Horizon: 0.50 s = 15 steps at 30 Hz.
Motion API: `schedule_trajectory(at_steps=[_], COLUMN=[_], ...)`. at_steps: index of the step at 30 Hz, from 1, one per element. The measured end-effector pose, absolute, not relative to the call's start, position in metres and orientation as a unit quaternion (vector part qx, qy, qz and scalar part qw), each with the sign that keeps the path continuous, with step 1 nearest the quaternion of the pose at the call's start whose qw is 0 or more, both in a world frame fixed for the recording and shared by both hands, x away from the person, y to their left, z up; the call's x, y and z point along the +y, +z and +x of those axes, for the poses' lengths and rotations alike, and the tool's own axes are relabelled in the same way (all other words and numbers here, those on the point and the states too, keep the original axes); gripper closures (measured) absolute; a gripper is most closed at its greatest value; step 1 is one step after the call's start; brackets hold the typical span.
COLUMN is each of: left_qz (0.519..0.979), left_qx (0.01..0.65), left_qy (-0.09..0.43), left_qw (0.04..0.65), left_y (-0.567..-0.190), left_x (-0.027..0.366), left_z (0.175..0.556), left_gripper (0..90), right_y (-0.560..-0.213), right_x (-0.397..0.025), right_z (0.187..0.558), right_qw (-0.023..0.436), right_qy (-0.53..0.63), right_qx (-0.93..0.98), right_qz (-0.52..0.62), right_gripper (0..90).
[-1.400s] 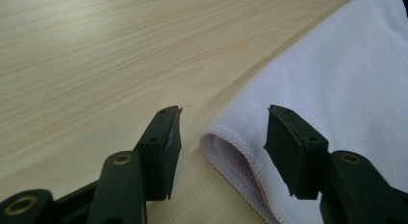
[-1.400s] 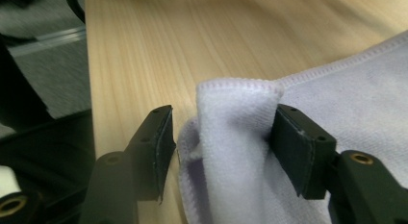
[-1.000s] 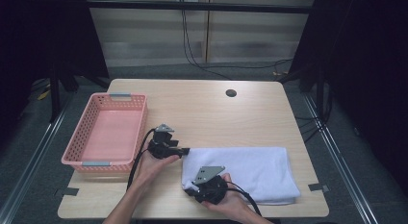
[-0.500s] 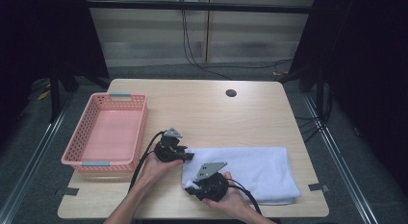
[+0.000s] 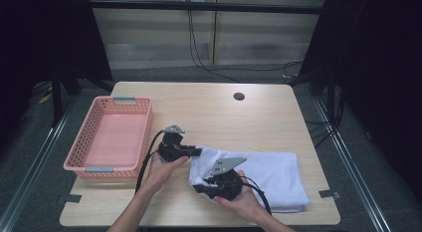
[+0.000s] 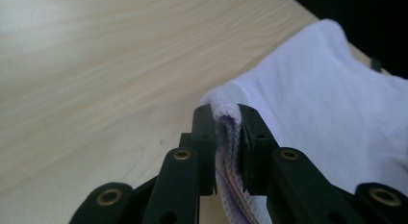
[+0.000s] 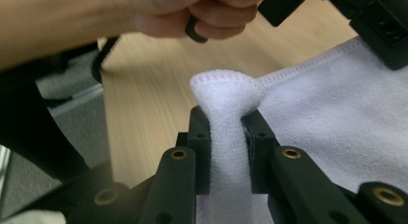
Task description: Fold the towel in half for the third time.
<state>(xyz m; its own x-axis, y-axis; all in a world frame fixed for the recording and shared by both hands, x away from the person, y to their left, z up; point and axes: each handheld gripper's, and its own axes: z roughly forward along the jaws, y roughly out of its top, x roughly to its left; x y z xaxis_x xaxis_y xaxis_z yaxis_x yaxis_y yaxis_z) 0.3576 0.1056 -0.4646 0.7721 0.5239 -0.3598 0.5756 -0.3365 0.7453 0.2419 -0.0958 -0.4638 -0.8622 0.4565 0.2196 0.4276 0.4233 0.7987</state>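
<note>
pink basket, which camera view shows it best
The high view: the pink basket sits whole at the table's left side, open top toward the camera, beside the left gripper. The two gripper views look along their jaws at the white towel pinched between them, with bare tabletop beyond, not at the basket.

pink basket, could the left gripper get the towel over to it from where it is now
Probably yes. The left gripper is shut on the towel corner, with bare table between it and the basket. But the right gripper also clamps the towel, so both must move together.
</note>
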Motion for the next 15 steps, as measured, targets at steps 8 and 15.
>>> schedule_trajectory(at_steps=[8,15], left_qz=[0.809,0.799], left_qx=[0.339,0.340], left_qy=[-0.016,0.004], left_qw=[0.480,0.497], left_y=[-0.439,-0.410], left_x=[0.112,0.127], left_z=[0.366,0.374], left_gripper=[78.5,78.8], right_y=[-0.437,-0.401], right_x=[-0.104,-0.094], right_z=[0.254,0.266], right_qw=[0.015,0.022], right_qy=[0.500,0.513], right_qx=[0.823,0.820], right_qz=[0.268,0.252], right_gripper=[77.9,77.9])
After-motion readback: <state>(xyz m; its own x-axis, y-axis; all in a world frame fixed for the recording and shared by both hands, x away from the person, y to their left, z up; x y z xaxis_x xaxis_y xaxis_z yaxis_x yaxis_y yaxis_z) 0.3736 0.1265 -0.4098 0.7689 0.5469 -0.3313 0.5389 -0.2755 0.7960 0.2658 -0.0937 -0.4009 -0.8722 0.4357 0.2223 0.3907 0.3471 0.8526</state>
